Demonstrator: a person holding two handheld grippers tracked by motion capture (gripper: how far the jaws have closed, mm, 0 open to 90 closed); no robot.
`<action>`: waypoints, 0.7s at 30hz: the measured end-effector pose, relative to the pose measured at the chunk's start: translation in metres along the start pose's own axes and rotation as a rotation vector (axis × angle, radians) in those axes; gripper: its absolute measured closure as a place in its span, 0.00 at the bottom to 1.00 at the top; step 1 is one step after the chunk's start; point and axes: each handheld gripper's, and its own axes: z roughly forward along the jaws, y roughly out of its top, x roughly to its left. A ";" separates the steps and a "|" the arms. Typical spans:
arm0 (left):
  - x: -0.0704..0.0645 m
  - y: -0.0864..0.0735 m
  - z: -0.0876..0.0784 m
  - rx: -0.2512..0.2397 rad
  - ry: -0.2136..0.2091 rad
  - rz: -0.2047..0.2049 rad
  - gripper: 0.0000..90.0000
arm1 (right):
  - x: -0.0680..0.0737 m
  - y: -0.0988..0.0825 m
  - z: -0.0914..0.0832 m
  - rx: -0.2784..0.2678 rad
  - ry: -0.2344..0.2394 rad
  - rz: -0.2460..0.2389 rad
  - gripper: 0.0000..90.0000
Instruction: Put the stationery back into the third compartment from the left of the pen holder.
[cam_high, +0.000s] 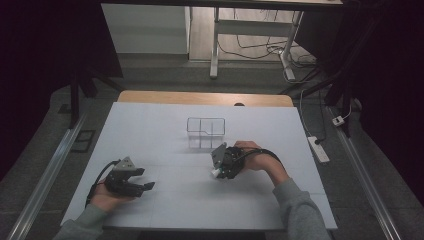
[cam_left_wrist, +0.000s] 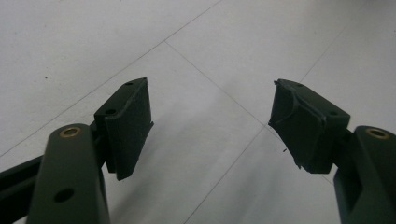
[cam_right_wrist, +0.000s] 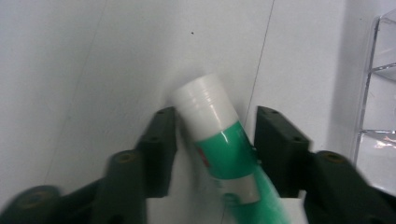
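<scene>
Mid-table, right gripper (cam_right_wrist: 212, 140) has its jaws around a green tube with a white cap (cam_right_wrist: 219, 135), pads closing in on it — grab looks nearly done. Clear divided organizer (cam_high: 205, 132) just beyond is empty, so lift and drop-in are left. Left gripper (cam_left_wrist: 210, 123) idles spread wide, holding nothing.
</scene>
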 end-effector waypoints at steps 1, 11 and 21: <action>0.000 0.000 0.000 0.000 0.000 0.000 0.32 | 0.000 0.000 0.000 -0.001 0.000 0.000 0.68; 0.000 0.000 -0.001 -0.003 0.001 0.000 0.32 | 0.000 0.001 0.000 0.006 -0.019 0.012 0.72; 0.001 -0.001 -0.002 -0.005 0.002 -0.002 0.32 | -0.004 -0.002 -0.017 -0.082 -0.075 0.094 0.72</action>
